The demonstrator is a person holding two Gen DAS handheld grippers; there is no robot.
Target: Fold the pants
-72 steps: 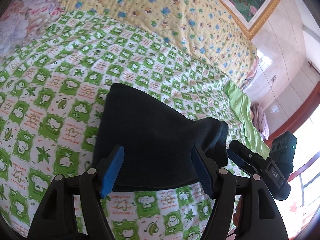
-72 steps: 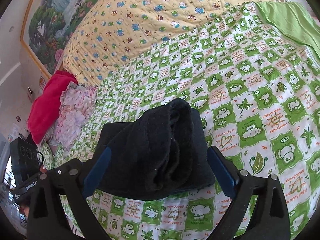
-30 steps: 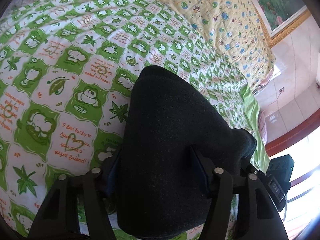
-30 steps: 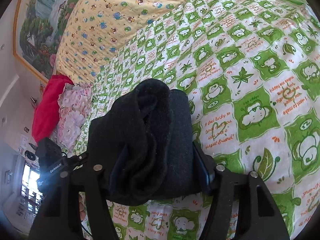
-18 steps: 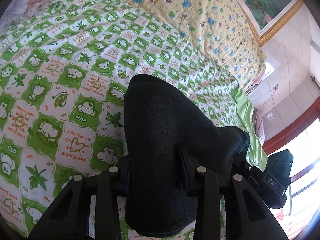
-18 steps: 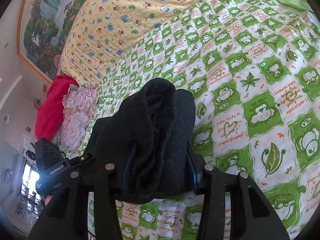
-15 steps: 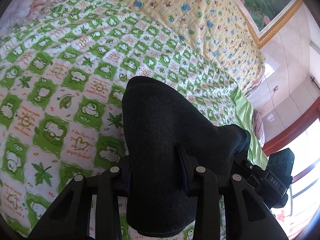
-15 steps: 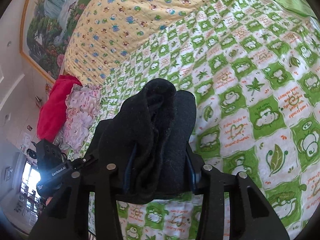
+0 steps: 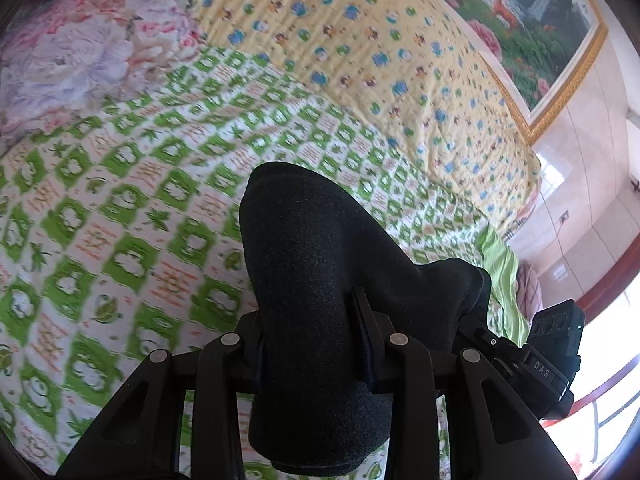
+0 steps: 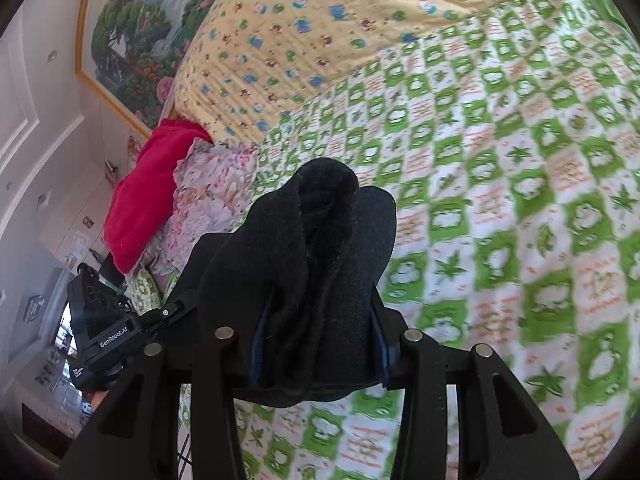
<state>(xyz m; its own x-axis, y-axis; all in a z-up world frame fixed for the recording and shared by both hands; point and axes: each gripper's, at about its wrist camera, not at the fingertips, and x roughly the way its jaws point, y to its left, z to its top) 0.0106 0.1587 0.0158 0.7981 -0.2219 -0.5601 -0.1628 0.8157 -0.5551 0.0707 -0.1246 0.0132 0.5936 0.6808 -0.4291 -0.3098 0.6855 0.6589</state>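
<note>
Left wrist view. Surface: bed under a green-and-white checked sheet, blurred, filling the left and centre. Upper centre: yellow quilt with small cartoon prints. Upper left: pale floral bedding. Upper right corner: framed landscape painting on a tiled wall. Right edge: strip of plain green cloth. Lower centre: left gripper, jaws pressed in on the folded black pants, which bulge up past the fingers toward mid-frame and hang below them. Lower right: right gripper, black body only, holding the far end of the same bundle.

Right wrist view. Checked sheet fills the right half; yellow quilt top centre; painting upper left. Mid-left: red cloth against the floral bedding. Lower centre: right gripper pinching the pants, their layered folds showing end-on. Lower left: left gripper, body marked "GenRobot.AI".
</note>
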